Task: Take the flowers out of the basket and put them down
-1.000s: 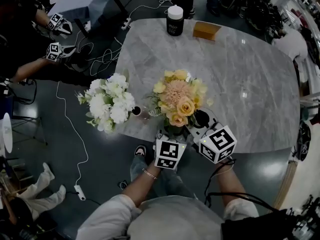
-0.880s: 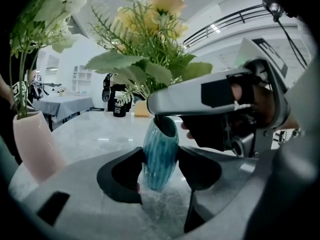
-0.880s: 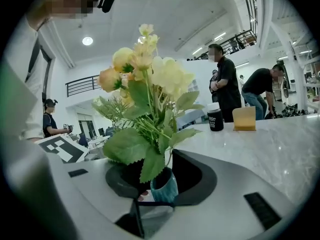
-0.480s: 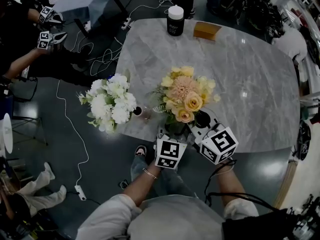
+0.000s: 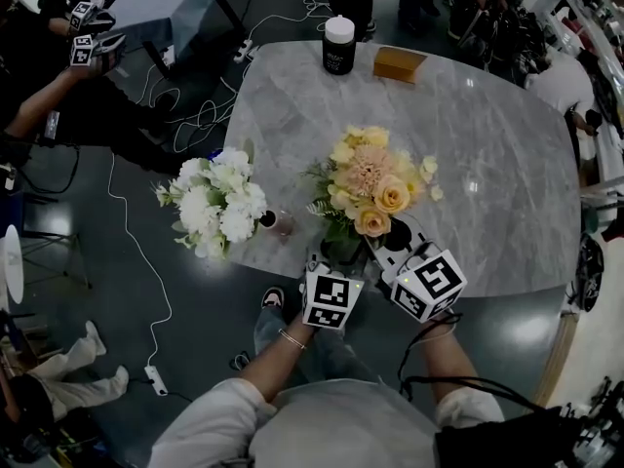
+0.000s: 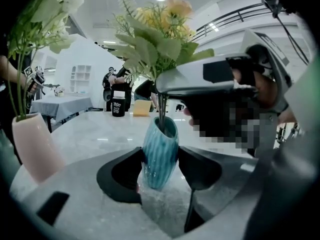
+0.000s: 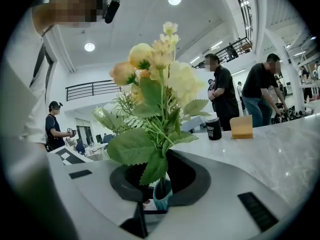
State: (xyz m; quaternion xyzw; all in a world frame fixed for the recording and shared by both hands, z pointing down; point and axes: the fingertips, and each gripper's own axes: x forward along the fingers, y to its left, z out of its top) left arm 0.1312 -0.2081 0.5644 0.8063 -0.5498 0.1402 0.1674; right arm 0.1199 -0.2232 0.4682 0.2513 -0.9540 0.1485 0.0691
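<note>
A bouquet of yellow and peach flowers [image 5: 372, 178] stands in a ribbed blue vase [image 6: 160, 156] near the marble table's front edge; I see a vase, not a basket. My left gripper [image 6: 160, 159] is shut on the vase's body, a pad on each side. In the head view it sits just below the bouquet [image 5: 336, 256]. My right gripper [image 7: 161, 184] is level with the vase's mouth and its jaws are closing. The green stems [image 7: 161, 176] stand between them, with a gap still showing on either side. The right gripper [image 5: 369, 245] is to the right of the left one.
A white bouquet [image 5: 216, 201] in a pink vase [image 6: 35, 144] stands at the table's left edge. A black cup with a white lid [image 5: 338, 45] and a tan box [image 5: 401, 63] sit at the far edge. People stand around; cables lie on the floor at left.
The yellow bouquet's head has moved to the right and farther over the table. Both grippers stay close to where they were, by the vase.
</note>
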